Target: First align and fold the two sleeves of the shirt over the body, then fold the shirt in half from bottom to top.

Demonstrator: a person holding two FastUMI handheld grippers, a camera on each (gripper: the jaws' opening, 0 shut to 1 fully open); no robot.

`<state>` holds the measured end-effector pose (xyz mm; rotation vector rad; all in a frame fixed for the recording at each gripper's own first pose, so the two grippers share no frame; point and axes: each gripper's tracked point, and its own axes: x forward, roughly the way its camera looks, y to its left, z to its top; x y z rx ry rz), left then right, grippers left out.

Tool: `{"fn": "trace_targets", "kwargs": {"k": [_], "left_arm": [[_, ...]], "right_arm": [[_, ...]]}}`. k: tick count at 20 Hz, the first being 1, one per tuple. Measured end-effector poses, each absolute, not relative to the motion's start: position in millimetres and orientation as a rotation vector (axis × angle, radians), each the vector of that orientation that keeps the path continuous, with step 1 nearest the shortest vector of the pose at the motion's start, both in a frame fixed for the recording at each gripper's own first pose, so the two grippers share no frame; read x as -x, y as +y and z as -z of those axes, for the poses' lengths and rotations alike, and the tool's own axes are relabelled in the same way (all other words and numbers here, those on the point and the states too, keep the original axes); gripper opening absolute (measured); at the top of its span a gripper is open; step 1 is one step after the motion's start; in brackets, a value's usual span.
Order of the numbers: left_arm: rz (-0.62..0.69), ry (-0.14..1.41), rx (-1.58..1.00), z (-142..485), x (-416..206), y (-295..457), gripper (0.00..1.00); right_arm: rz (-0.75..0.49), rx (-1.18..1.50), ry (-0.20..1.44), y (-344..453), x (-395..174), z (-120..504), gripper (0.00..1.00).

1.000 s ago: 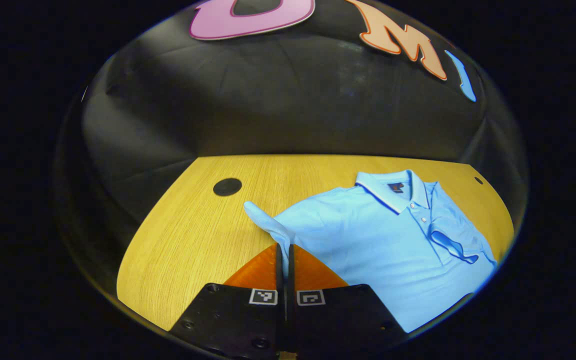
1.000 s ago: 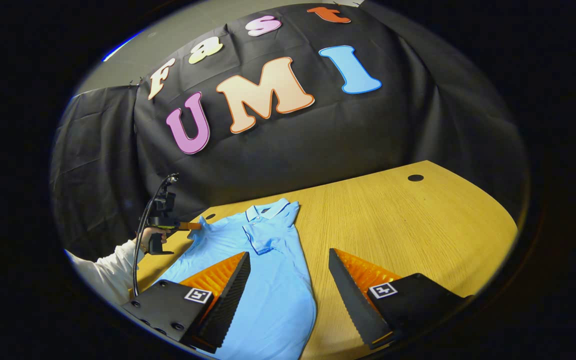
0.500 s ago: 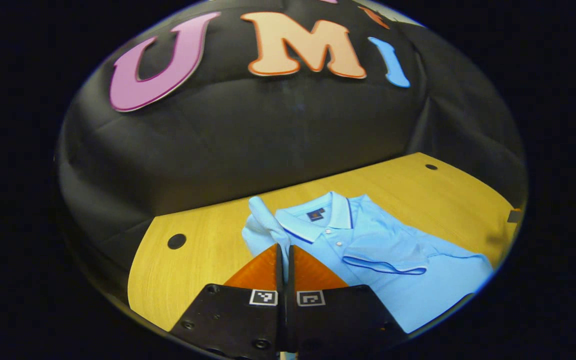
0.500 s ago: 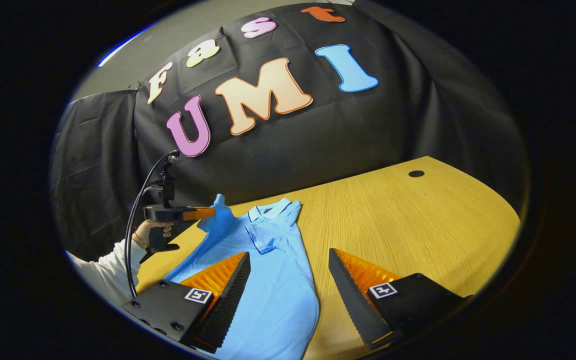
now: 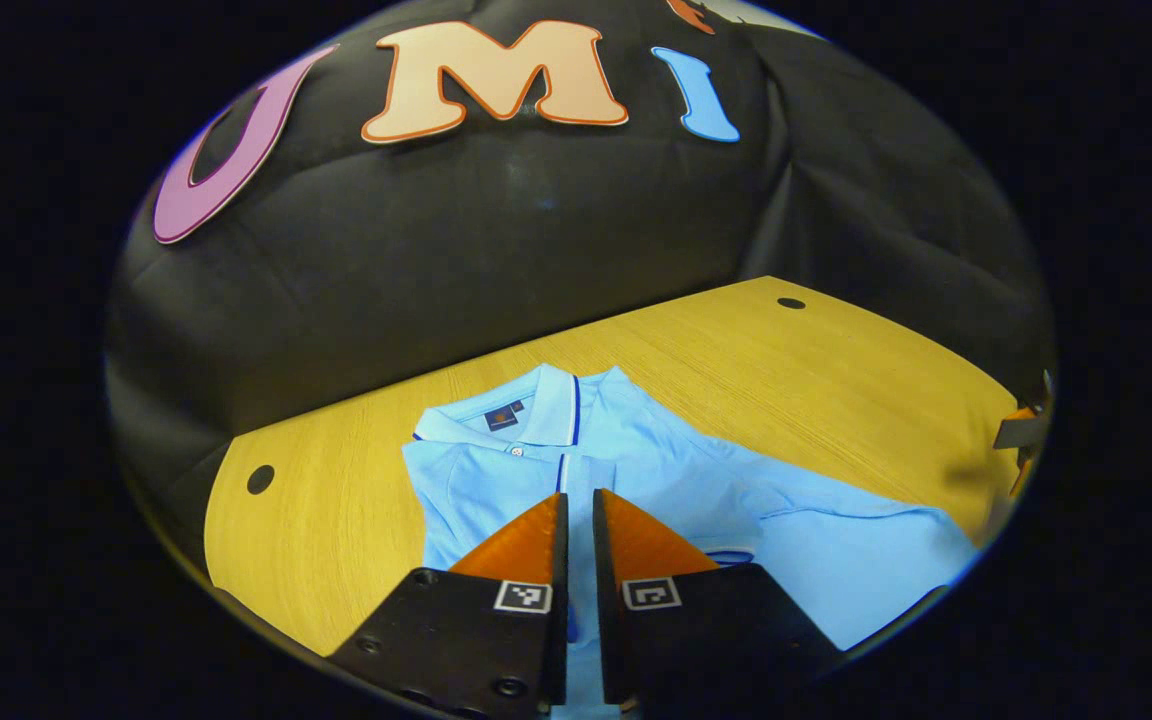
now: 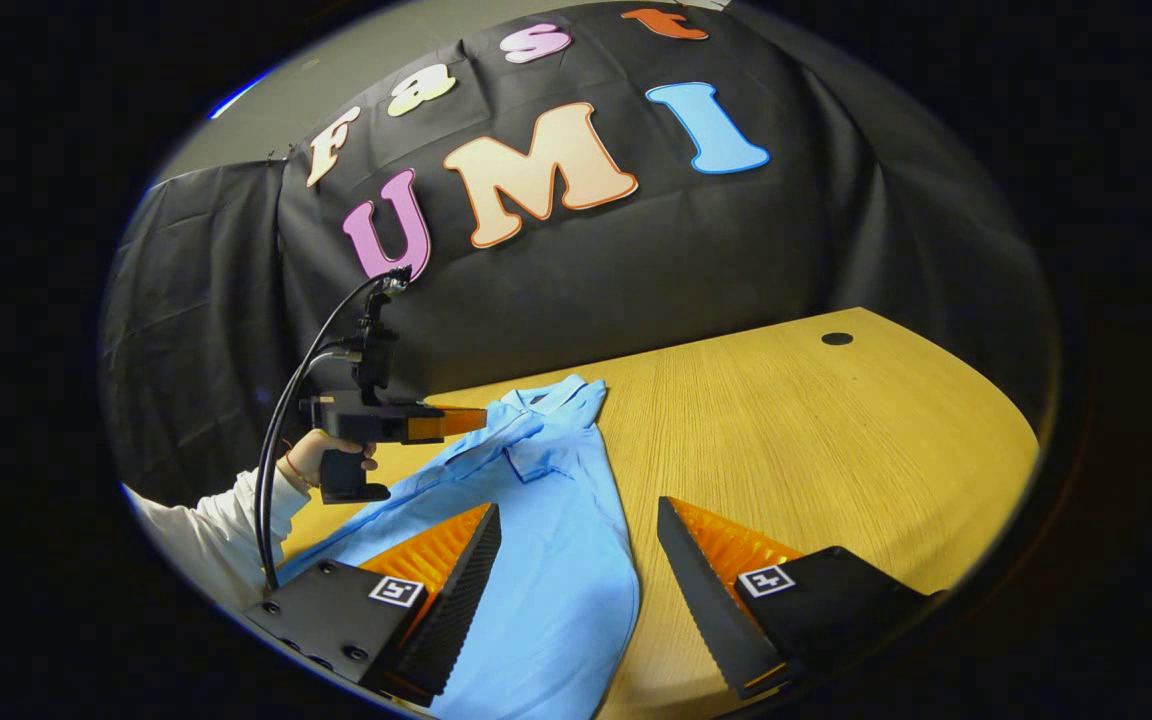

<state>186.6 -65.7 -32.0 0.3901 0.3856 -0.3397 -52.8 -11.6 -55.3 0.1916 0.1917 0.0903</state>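
While you are holding the left claw (image 5: 576, 515) above the shirt (image 5: 636, 470), its fingers are standing a narrow slit apart with blue cloth showing in the gap lower down; whether they are still pinching that cloth you cannot tell from here. The shirt is lying flat on the desk (image 5: 336, 520) with its collar (image 5: 526, 410) toward the booth wall and its hem toward you, so its long axis is running away from you, and the left claw is pointing along it toward the collar. Your right claw (image 6: 576, 550) is hanging wide open and gripping nothing, with one finger over the lower body of the shirt (image 6: 556, 560) and the other over bare desk (image 6: 816, 440); I judge it the nearer one to the hem for the bottom-to-top fold. From the right gripper view you are seeing what the left gripper view is hiding: the left claw (image 6: 471, 422) hovering level above the shoulder, your hand (image 6: 321, 450) on its grip, and a folded strip lying down the chest.
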Motion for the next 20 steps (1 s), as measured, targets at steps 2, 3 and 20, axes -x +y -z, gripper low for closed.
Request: {"fn": "trace_targets", "kwargs": {"k": [2, 3, 20], "left_arm": [[0.294, 0.391, -0.388, 31, -180, -54, 0.26], [0.266, 0.39, -0.383, 29, -176, -45, 0.26], [0.094, 0.414, -0.26, 64, 82, 72, 0.96]], "right_arm": [[-0.098, -0.178, 0.202, -8, 57, 60, 0.98], [-0.102, -0.17, 0.204, -6, 60, 63, 0.98], [-0.195, -0.019, 0.282, 32, 135, 115, 0.98]]}}
